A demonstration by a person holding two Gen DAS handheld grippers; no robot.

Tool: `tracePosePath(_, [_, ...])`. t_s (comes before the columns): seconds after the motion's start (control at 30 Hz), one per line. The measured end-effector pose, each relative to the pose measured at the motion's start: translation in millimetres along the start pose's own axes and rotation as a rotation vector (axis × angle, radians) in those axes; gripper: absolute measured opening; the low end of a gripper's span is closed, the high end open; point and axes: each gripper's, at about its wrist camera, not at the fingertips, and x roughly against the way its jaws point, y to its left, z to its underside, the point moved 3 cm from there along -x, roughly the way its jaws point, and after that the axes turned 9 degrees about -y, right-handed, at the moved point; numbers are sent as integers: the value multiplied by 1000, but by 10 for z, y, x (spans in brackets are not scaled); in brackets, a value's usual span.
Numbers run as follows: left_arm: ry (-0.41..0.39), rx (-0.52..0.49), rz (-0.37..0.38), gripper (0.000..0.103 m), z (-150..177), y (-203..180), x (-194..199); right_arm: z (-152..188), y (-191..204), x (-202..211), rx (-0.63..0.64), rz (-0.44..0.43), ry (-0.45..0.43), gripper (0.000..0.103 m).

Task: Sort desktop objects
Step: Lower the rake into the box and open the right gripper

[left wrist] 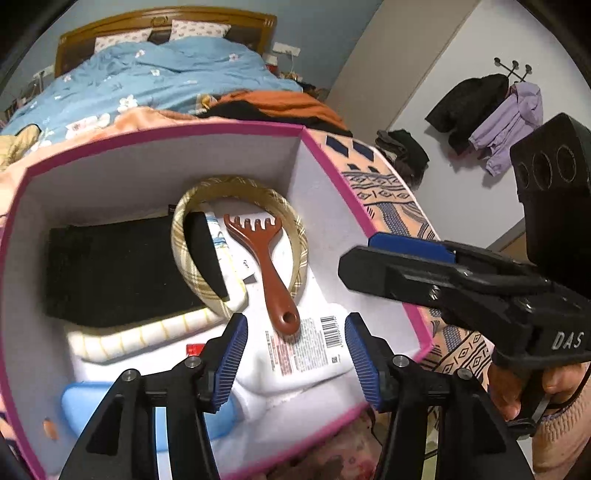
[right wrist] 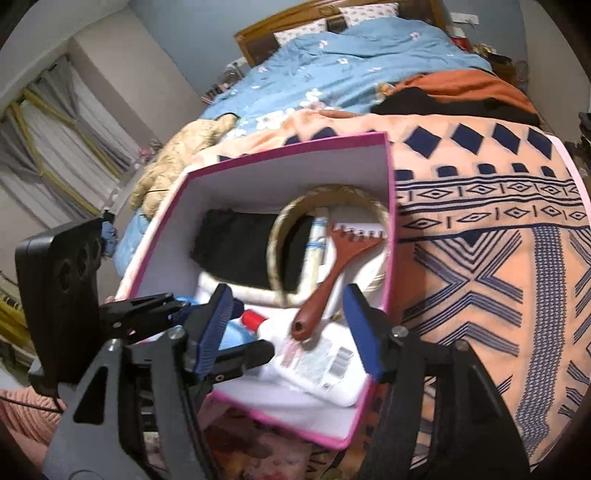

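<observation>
A pink-rimmed white box point(left wrist: 155, 133) point(right wrist: 389, 236) stands on a patterned blanket. Inside lie a brown comb point(left wrist: 271, 273) point(right wrist: 332, 273), a plaid headband point(left wrist: 184, 258) point(right wrist: 275, 254), a black cloth point(left wrist: 110, 269) point(right wrist: 232, 247), a white bottle with a barcode label point(left wrist: 306, 350) point(right wrist: 325, 365) and a blue item point(left wrist: 85, 402) point(right wrist: 232, 334). My left gripper point(left wrist: 295, 343) hangs open over the box, just short of the comb's handle end, gripping nothing. My right gripper point(right wrist: 288, 310) is open above the same handle; it reaches over the right wall point(left wrist: 356, 253) in the left wrist view.
The orange and navy blanket point(right wrist: 480, 240) spreads to the right of the box. Behind it lie a blue floral duvet point(left wrist: 147, 81), dark and orange clothes point(right wrist: 461, 92) and a wooden headboard point(left wrist: 166, 22). Coats hang on a wall rack point(left wrist: 491, 107). A hand point(left wrist: 517, 391) holds the right gripper.
</observation>
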Motion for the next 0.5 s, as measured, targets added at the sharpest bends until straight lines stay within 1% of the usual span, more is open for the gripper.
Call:
tracePosePath(0.07, [-26,-1,-2,60,20,-14,124,18,60,68,4,-10,-18,71])
tracePosePath(0.13, [-48,-2,-12,62,33,-36,229,31,101,136,-10,-16,-46,73])
tracePosePath(0.23, [-77,-7,-24,63,82,-90,395,33,93,220,-65,0,-88,80])
tracePosePath(0.27, [-85,-7,-27,63,91,-103,443,25,73,256,-92,14,-111,83])
tracePosePath(0.3, [-94,-8,-29,63,94,-117,472,20,41,288,-129,26,-125,85])
tracePosePath(0.4, [-109,-11,-35,63,130,-160,564,2,-58,348,-221,48,-143,85])
tracePosePath(0.5, [-122,-24,-40,63,168,-203,656,-1,-94,418,-244,75,-155,85])
